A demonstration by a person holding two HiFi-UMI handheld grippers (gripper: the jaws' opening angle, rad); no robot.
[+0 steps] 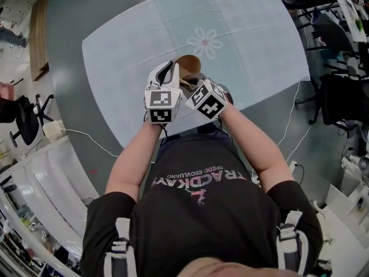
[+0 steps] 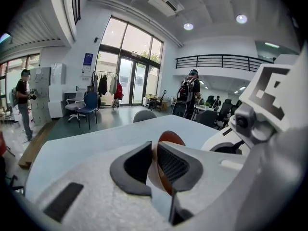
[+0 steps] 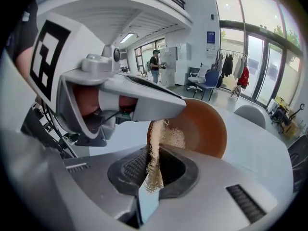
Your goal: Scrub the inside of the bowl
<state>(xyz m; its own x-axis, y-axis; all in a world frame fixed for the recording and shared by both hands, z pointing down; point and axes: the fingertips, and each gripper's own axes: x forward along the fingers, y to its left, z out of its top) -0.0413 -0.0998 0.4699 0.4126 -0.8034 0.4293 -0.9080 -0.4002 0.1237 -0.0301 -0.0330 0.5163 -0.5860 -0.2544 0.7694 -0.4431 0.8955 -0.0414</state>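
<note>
A brown bowl (image 1: 189, 64) is held tilted above the table's near edge. My left gripper (image 1: 174, 69) is shut on its rim; in the left gripper view the bowl's wall (image 2: 168, 139) stands pinched between the dark pads (image 2: 136, 163). My right gripper (image 1: 188, 85) is shut on a beige fibrous scrub pad (image 3: 155, 150). The pad's upper end lies against the inside of the bowl (image 3: 204, 123). The left gripper (image 3: 122, 97) sits just above the pad, covering part of the bowl.
A pale blue tablecloth (image 1: 253, 45) with a flower print (image 1: 204, 41) covers the table. A black chair (image 1: 26, 117) stands at the left, more chairs (image 1: 340, 97) at the right. Cables run across the floor (image 1: 86, 137). People stand far off in the room.
</note>
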